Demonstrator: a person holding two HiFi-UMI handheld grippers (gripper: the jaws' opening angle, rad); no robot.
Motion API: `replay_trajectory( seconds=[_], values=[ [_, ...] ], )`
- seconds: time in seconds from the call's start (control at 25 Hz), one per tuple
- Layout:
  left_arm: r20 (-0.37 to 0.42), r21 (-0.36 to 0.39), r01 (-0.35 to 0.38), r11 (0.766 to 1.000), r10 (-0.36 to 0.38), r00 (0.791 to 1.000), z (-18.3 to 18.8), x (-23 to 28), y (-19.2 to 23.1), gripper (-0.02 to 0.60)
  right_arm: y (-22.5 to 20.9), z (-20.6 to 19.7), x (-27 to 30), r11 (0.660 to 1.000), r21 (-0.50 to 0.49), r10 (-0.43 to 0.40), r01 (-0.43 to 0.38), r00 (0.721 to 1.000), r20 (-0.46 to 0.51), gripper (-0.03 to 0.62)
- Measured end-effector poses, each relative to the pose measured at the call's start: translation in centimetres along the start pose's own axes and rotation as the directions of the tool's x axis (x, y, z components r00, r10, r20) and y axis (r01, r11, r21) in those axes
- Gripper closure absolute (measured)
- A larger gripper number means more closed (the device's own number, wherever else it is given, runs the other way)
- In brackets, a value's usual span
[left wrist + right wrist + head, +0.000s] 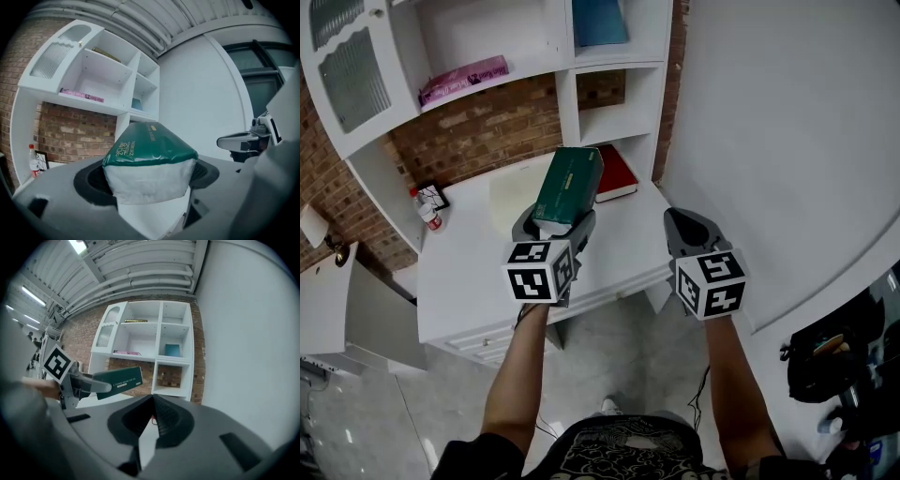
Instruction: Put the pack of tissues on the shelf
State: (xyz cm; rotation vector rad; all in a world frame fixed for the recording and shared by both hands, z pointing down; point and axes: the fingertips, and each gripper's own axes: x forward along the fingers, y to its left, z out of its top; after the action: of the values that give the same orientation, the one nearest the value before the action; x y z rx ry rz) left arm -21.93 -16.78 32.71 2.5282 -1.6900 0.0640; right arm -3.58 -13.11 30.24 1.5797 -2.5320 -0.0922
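Note:
My left gripper [555,223] is shut on a green pack of tissues [569,184], holding it by its near end above the white desk [469,262]. In the left gripper view the tissue pack [150,161] fills the jaws, green on top and white at the end, and it points toward the white shelf unit [101,70]. My right gripper [689,228] hangs to the right of the pack, shut and empty. From the right gripper view the right gripper [151,414] has its jaws closed together, and the pack [119,377] shows at the left, held out in front of the shelf unit [154,348].
A red book [616,172] lies on the desk under the low cubby. A pink pack [464,80] rests on the wide shelf and a blue book [600,21] stands in the upper right cubby. A small red-capped bottle [427,214] stands at the desk's left. A white wall [787,141] is at right.

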Motion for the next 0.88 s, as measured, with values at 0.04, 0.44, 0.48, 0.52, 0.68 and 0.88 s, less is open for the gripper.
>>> replay_trajectory(
  seconds=[0.04, 0.44, 0.48, 0.52, 0.68, 0.88],
  values=[
    [0.0, -0.001, 0.003, 1.0, -0.003, 1.0, 0.0, 0.3, 0.1, 0.141, -0.1, -0.1, 0.3, 1.0, 0.0, -0.002, 0.002, 1.0, -0.003, 0.591],
    [0.005, 0.026, 0.015, 1.0, -0.015, 1.0, 0.4, 3.1, 0.9, 0.141, -1.2, 0.2, 3.1, 1.0, -0.004, -0.001, 0.001, 1.0, 0.018, 0.591],
    [0.005, 0.028, 0.017, 0.999, -0.017, 1.0, 0.4, 3.5, 0.9, 0.141, -1.4, 0.1, 3.5, 1.0, -0.002, 0.0, 0.0, 1.0, 0.02, 0.591],
    [0.003, 0.032, 0.019, 0.999, -0.019, 1.0, 0.3, 3.9, 0.9, 0.141, -1.6, 0.0, 3.9, 1.0, -0.001, 0.002, -0.001, 1.0, 0.021, 0.591],
    [0.002, 0.04, 0.015, 0.999, -0.015, 1.0, 0.3, 5.6, 1.0, 0.141, -2.5, 0.1, 5.5, 1.0, 0.0, 0.017, -0.017, 0.999, 0.032, 0.591],
    [0.007, 0.043, -0.005, 0.999, 0.005, 1.0, 0.5, 8.7, 1.3, 0.142, -4.6, -0.1, 8.4, 0.999, -0.002, 0.049, -0.048, 0.998, 0.044, 0.591]
  ],
)
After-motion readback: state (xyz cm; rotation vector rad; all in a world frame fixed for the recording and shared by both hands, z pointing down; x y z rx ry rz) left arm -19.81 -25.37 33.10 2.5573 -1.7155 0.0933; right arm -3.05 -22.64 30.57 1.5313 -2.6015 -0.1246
